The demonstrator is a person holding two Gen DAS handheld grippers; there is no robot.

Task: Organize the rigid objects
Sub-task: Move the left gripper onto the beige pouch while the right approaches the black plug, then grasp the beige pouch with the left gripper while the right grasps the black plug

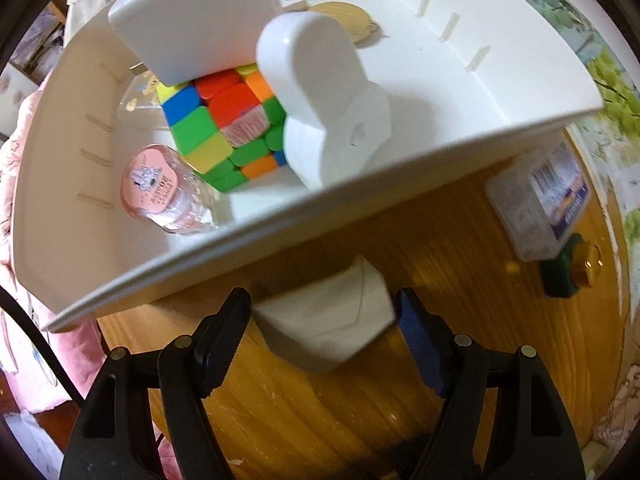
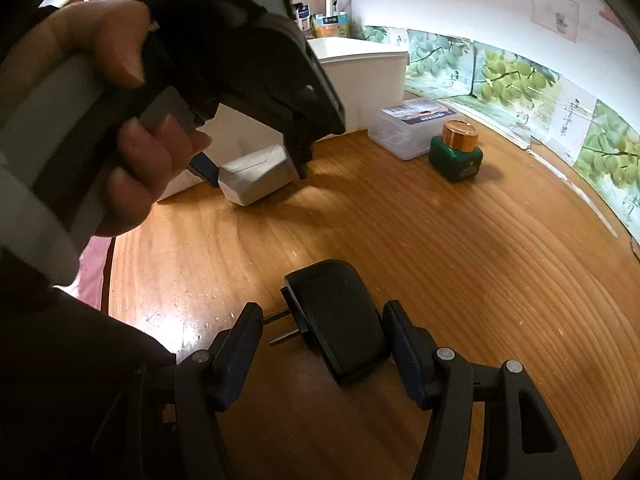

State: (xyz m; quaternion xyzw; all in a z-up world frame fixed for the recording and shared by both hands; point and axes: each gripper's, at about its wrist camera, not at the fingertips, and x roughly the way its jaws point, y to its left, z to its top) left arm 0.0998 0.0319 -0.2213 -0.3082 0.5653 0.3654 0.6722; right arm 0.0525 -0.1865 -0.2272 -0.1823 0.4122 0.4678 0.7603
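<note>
My left gripper (image 1: 322,300) points down at the wooden table (image 1: 340,420), just outside the white bin (image 1: 360,196). A small white block (image 1: 324,320) lies between its fingers, and the pads stand close beside its two sides; the jaws are open. The right wrist view shows that same left gripper (image 2: 254,172), held by a hand, astride the white block (image 2: 256,184) on the table. My right gripper (image 2: 323,308) is shut on a black plug adapter (image 2: 340,320), prongs against the left pad, body against the right pad.
In the bin lie a colourful puzzle cube (image 1: 224,120), a white charger (image 1: 320,92), a glass bottle with a pink label (image 1: 160,188), a gold piece (image 1: 344,20) and a white panel (image 1: 192,20). A clear plastic box (image 2: 408,128) and a green gold-capped bottle (image 2: 456,156) stand near the wall.
</note>
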